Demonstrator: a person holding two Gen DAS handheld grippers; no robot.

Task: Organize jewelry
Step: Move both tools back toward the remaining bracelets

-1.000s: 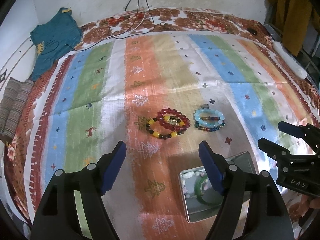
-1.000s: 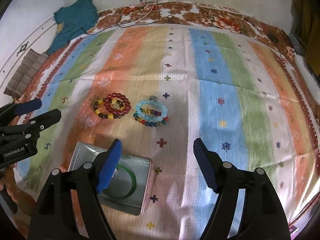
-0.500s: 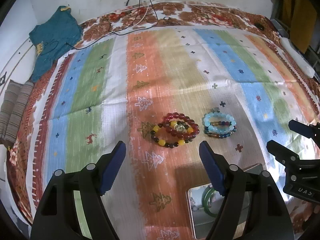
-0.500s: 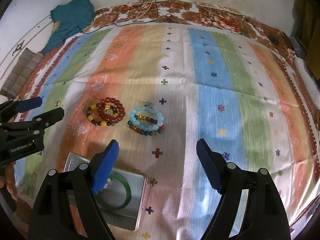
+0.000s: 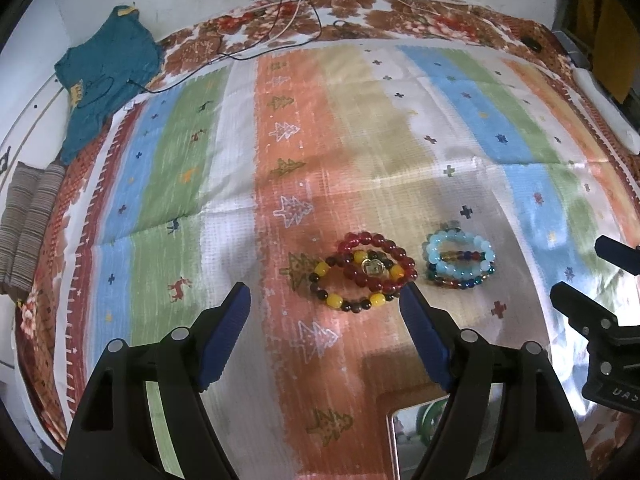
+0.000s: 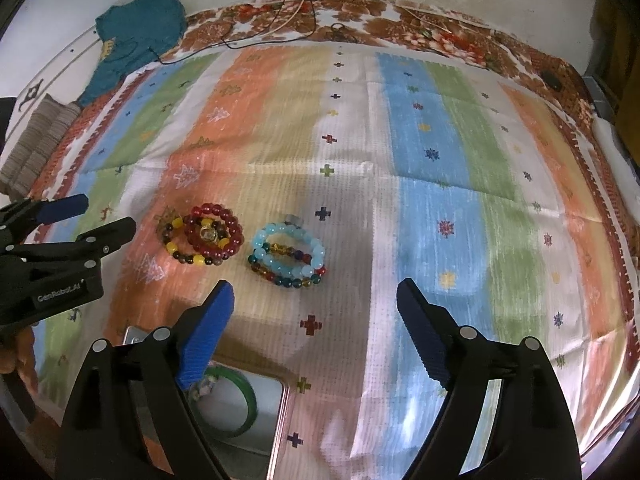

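The left gripper stands with its blue-padded jaws wide apart and nothing between them, angled down at the striped woven cloth that covers the bed. The right gripper is likewise empty; its jaws have just been opening further, with no item between them. Just beyond the left gripper's tips lies the stack of red, yellow and dark round-bead bracelets, flat on the orange stripe, with a small gold charm at its centre. Just beside it, apart by a narrow gap, lies the stack of pale-blue and multicoloured bead bracelets, directly ahead of the right gripper. Nearest the grippers sits the open rectangular metal tin, holding a green bangle and some small pale beads. The bead bracelets are judged light, limp if strung on elastic, and slick on each hard round bead; a pinch on a single bead is likely to slip. Take hold across the stacked strands at one side of the ring, so the pads close on several beads at once. Each stack may separate when lifted.
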